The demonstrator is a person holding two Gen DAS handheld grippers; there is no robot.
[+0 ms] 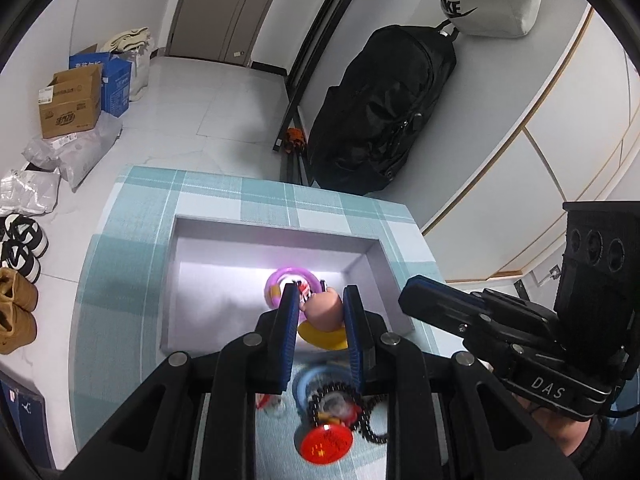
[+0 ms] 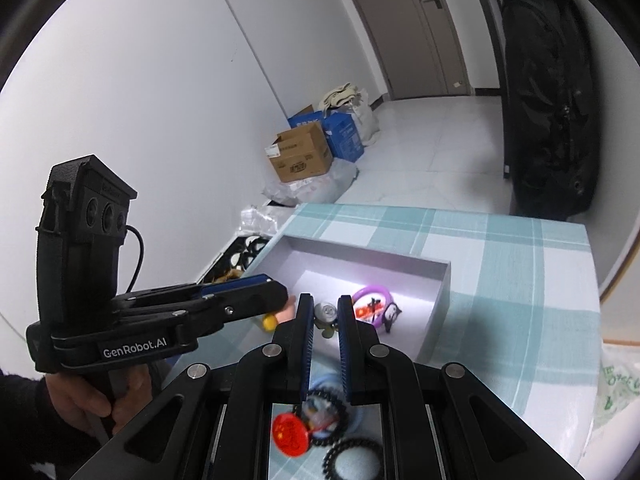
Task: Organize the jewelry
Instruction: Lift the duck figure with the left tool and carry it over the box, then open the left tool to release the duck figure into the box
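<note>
My left gripper point(image 1: 320, 300) is shut on a pink figurine point(image 1: 322, 308) with a yellow base, held over the open grey box point(image 1: 276, 236). From the right wrist view, the left gripper point(image 2: 282, 294) reaches in from the left with the yellow base point(image 2: 269, 322) showing at its tip. The right gripper point(image 2: 325, 310) is shut on a small silvery charm point(image 2: 327, 312) above the box's near wall. In the box point(image 2: 444, 280) lie a purple ring point(image 2: 370, 298) and a black-and-white charm point(image 2: 391, 315). The right gripper point(image 1: 408, 296) hovers beside the box's right wall.
On the teal plaid cloth point(image 2: 500, 264) near me lie a red round badge point(image 2: 290, 436), black coil ties point(image 2: 352, 456) and a blue ring point(image 1: 304, 384). A black bag point(image 1: 384, 112) stands behind the table. Cardboard boxes point(image 1: 72, 104) and shoes point(image 1: 18, 248) sit on the floor.
</note>
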